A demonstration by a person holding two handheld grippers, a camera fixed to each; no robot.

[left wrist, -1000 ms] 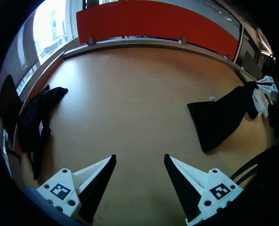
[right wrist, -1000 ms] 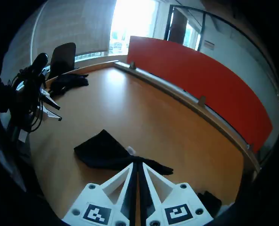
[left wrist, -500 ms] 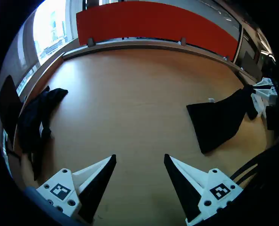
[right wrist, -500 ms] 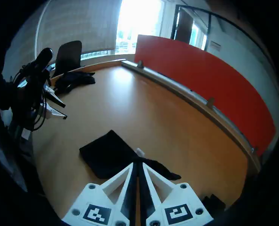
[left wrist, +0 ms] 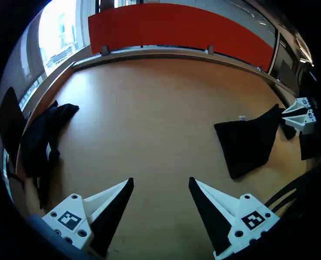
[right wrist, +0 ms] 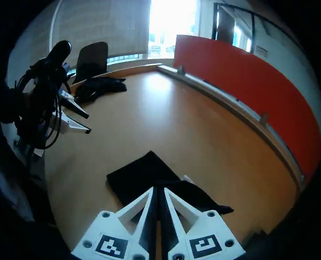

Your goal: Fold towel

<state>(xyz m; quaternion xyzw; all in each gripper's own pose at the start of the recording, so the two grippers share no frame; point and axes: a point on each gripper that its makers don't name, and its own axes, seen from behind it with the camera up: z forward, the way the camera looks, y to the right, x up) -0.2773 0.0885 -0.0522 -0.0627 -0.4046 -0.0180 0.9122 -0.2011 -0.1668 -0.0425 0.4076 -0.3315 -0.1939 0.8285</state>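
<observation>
Left gripper view, left to right:
- Chair (left wrist: pixel 8 117) at far left, behind the table (left wrist: pixel 151 112) edge.
- Dark garment pile (left wrist: pixel 43 130) heaped along the table's left side.
- Window (left wrist: pixel 58 30) bright at upper left. Red partition (left wrist: pixel 182 26) along the far side of the table.
- Left gripper (left wrist: pixel 160 193) low in the foreground over bare wood. Fingers spread wide, nothing between them, well apart from any cloth.
- Black towel (left wrist: pixel 247 141) right of centre, mostly flat on the wood, one corner pointing back toward the camera. Small white tag (left wrist: pixel 242 117) at its upper edge.
- Right gripper (left wrist: pixel 283 118) at far right, fingers pressed together at the towel's right-hand corner, cloth drawn up to the tips.

Right gripper view, left to right:
- Left gripper (right wrist: pixel 89 124) at left, held in a dark-covered hand (right wrist: pixel 32 112) with cables looped round it. Fingers apart, empty, above the table (right wrist: pixel 169 112) edge.
- Chair (right wrist: pixel 93 60) and dark garment pile (right wrist: pixel 102 84) at the far left corner. Window (right wrist: pixel 173 26) behind.
- Towel (right wrist: pixel 138 182) just ahead of the fingertips, flat on the wood, white tag (right wrist: pixel 187 178) beside its right fold.
- Right gripper (right wrist: pixel 159 193) in the foreground, fingers closed with only a thin slit between them, pinching dark towel cloth at the tips.
- Red partition (right wrist: pixel 255 95) curving down the right side.
</observation>
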